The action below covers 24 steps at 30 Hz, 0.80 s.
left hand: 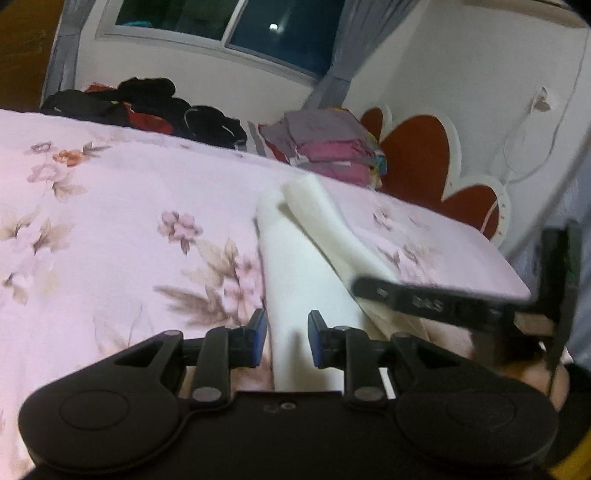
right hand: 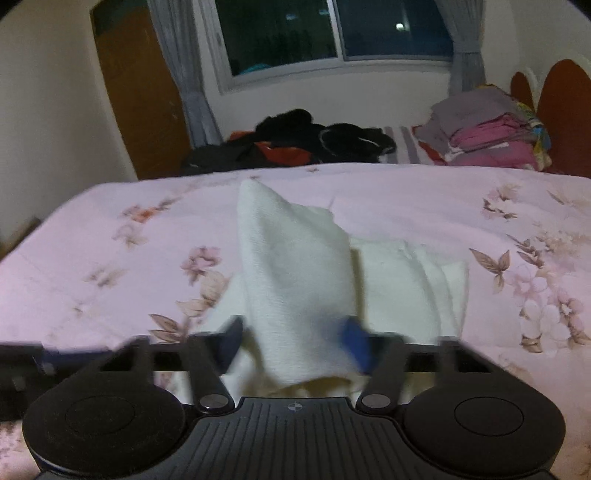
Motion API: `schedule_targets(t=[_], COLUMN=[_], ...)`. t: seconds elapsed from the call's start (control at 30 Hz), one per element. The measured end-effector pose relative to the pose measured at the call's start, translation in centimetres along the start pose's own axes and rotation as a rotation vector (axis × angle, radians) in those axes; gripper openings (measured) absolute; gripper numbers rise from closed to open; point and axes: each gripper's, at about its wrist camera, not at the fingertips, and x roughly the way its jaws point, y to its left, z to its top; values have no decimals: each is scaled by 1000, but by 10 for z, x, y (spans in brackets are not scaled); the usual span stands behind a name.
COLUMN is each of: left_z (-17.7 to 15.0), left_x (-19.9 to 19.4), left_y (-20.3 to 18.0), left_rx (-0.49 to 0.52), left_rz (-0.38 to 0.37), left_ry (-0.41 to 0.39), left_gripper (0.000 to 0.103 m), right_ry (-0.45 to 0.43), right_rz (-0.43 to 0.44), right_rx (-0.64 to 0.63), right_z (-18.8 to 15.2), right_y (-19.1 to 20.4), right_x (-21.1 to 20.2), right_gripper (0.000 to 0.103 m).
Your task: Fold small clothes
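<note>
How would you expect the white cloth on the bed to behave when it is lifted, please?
Probably floppy: the white cloth drapes in soft folds from the fingers. Likely light, since it hangs without pulling taut. It may slump out of shape on the floral bedspread.

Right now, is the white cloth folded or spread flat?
Folded partly: the white cloth rises in doubled layers above the bedspread, not flat.

place: a home bedroom
bed: pink floral bedspread covers most of both views
headboard: red, white-edged scalloped headboard against the wall
window: sliding window, dark outside, grey curtains at each side
clothing: stack of folded clothes and a heap of dark garments at the far side
furniture: brown wooden wardrobe in the corner
</note>
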Motion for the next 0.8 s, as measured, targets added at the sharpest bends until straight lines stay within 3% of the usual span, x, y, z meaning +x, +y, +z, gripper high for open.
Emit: schedule_targets(t=[0.07, 0.23, 0.43, 0.5, 0.53, 0.57, 0.73, 0.8], left_z=[7, 21, 28, 33, 35, 37, 49, 53], left_x=[9, 48, 80, 84, 86, 86, 100, 106], left_y=[-1, -11, -8, -5, -3, -2, 5, 6], left_rx=[-4, 7, -25, -38, -42, -45, -72, -74], left_rz=[-21, -41, -45, -47, -45, -41, -44, -41], left_ry=[0, 28, 68, 70, 67, 64, 61, 57], left_gripper=[23, 24, 29, 30, 31, 32, 32, 32], right_ry=[-13, -9, -12, -21, -30, -38, -19, -10], right_rz=[-14, -38, -32, -34, -36, -32, -16, -16], right_rx=[85, 329, 357, 367, 376, 377, 408, 415], right_z=[1, -7, -7, -5, -4, -3, 15, 21], right_y=[-19, -73, -91, -96, -98, -99, -104, -106], right_x=[-4, -13, -21, -20, -18, -16, 15, 26], right_gripper=[18, 16, 19, 36, 55, 62, 59, 40])
